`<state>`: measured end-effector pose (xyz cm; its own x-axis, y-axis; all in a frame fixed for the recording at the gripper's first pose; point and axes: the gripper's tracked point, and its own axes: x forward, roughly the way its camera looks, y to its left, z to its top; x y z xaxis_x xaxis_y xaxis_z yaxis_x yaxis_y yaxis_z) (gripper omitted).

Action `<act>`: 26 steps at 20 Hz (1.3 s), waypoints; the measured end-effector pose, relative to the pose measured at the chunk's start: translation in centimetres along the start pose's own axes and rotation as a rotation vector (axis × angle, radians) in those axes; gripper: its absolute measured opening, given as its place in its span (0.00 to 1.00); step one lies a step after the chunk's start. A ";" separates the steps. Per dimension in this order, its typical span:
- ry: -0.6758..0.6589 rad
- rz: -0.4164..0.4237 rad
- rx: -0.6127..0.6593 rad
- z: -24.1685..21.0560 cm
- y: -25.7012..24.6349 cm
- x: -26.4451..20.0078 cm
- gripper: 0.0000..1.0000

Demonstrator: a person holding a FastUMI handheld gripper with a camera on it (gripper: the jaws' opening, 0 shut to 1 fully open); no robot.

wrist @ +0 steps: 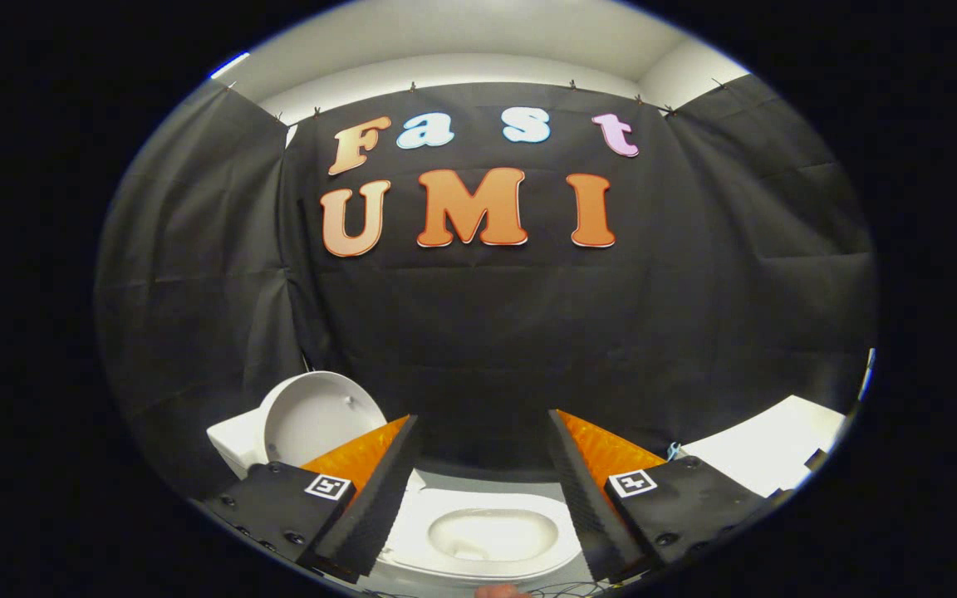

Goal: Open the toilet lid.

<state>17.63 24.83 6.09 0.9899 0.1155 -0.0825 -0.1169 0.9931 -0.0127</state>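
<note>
The white toilet lid stands raised and upright, leaning back toward the white tank, just beyond my left finger. The open bowl with its seat lies low between my two fingers, seen from above. My gripper is open, its fingers spread wide with nothing between them and touching nothing. The left finger hides where the lid joins the bowl.
Black cloth walls close in the booth behind and on both sides. A white flat surface lies beyond my right finger, with a small blue item at its near edge. A fingertip of a person's hand shows below the bowl.
</note>
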 end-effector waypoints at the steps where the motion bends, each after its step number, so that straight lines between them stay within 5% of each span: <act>1: -0.010 -0.012 -0.005 -0.2 -1.7 -0.7 0.97; 13: 0.045 -0.165 0.097 -6.6 -20.5 -8.3 0.94; 26: -0.086 -0.275 0.083 -9.6 -26.5 -11.4 0.95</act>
<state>8.69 -3.05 -2.16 0.9871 -0.1599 -0.0028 0.1598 0.9854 0.0587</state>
